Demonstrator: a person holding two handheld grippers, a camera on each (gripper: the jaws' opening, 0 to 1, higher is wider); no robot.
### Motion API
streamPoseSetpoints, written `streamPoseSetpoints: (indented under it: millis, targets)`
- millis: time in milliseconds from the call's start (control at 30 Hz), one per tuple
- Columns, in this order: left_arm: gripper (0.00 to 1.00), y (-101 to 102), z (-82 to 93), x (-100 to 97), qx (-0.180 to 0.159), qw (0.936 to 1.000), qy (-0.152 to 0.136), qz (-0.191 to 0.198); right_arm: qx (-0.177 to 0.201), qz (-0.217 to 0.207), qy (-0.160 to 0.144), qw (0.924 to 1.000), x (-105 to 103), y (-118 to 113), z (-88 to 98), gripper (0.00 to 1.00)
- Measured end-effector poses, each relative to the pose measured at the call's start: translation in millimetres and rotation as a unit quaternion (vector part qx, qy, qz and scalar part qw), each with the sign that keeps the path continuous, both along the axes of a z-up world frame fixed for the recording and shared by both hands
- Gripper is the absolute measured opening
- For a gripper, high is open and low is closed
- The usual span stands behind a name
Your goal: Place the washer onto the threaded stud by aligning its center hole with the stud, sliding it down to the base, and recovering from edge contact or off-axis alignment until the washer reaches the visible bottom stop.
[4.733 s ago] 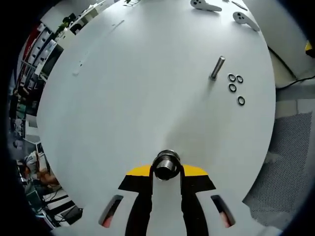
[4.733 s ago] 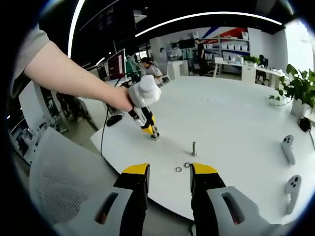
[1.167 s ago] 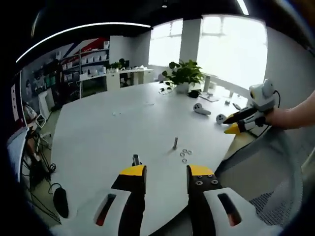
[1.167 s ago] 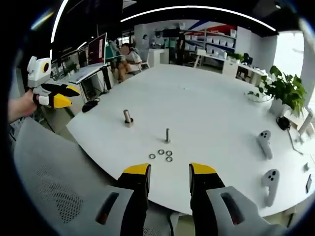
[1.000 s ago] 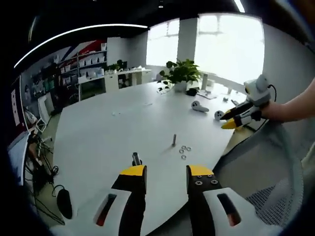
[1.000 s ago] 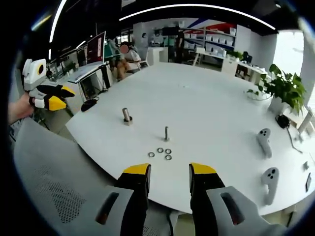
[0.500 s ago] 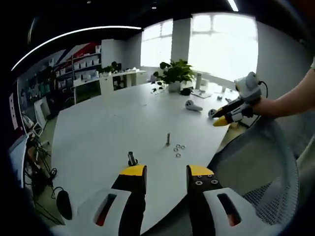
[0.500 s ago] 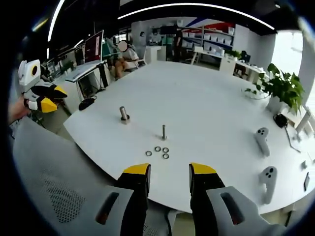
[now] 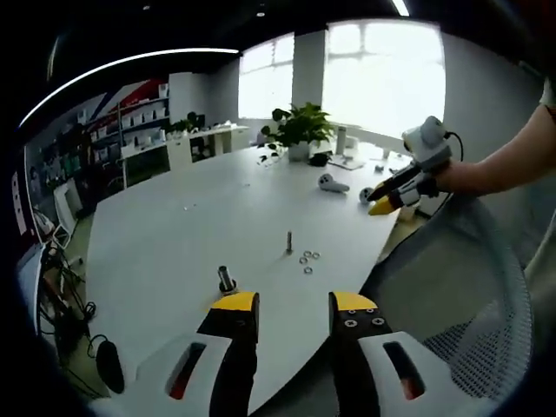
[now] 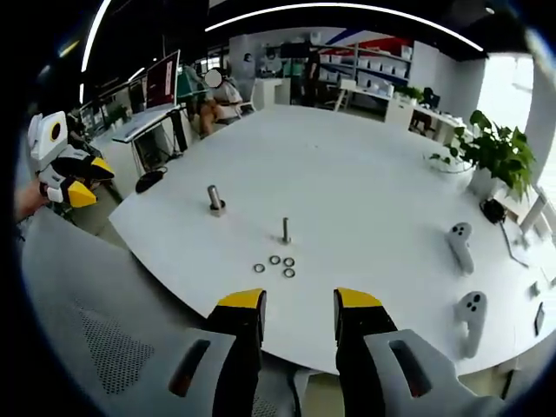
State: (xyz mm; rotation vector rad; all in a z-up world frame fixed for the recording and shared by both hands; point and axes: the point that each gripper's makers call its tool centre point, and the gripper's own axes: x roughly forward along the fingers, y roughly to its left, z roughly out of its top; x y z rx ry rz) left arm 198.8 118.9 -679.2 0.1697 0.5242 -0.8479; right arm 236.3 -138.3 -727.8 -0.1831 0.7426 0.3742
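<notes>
While held off the table, left gripper [image 9: 283, 303] jaws apart, empty, right gripper [image 10: 299, 301] likewise.

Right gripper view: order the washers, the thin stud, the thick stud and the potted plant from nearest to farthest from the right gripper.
1. Washers, just ahead of the right gripper.
2. Thin stud, right behind them.
3. Thick stud, farther back on the left.
4. Potted plant, far right.

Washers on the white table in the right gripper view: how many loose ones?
4. Small metal ring washers lie clustered just in front of the thin upright threaded stud: left, two in the middle, one nearest the camera.
</notes>
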Motion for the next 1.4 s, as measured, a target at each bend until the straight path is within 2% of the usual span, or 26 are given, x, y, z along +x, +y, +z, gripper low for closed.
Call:
streamPoseSetpoints:
  millis: [233,467,767,900,1100,1267,1400]
  targets:
    - [0.3,-3,-1.4,-3.2,0.009,0.9999,-0.005,-0.013,-0.004,-0.002,0.003,1.0,-2,0,-1.1,0.33]
    - [0.3,2,-3.5,-2.0,0.003,1.0,0.003,-0.002,-0.007,-0.003,0.005,1.0,-3,-1,-2.1,0.33]
    - [0.28,-3,-3.4,-7.0,0.018,0.9996,-0.011,-0.018,-0.009,-0.002,0.012,0.9999,-4,-2,-5.2,0.33]
    - [0.29,-5,-3.8,-8.5,0.012,0.9996,-0.005,-0.024,-0.012,0.001,0.016,0.9998,-6,0,-6.1,0.33]
    - [0.28,-5,-0.9,-7.2,0.011,0.9996,-0.015,-0.02,-0.02,0.004,0.022,0.9996,-7,-2,-9.6,0.33]
    - [0.28,-8,-7.4,-11.7,0.022,0.9992,-0.005,-0.033,-0.019,0.001,0.02,0.9996,-7,-2,-8.8,0.33]
    - [0.27,-5,-4.8,-9.6,0.014,0.9996,-0.006,-0.022,-0.016,0.003,0.023,0.9996,-7,-2,-9.7,0.32]
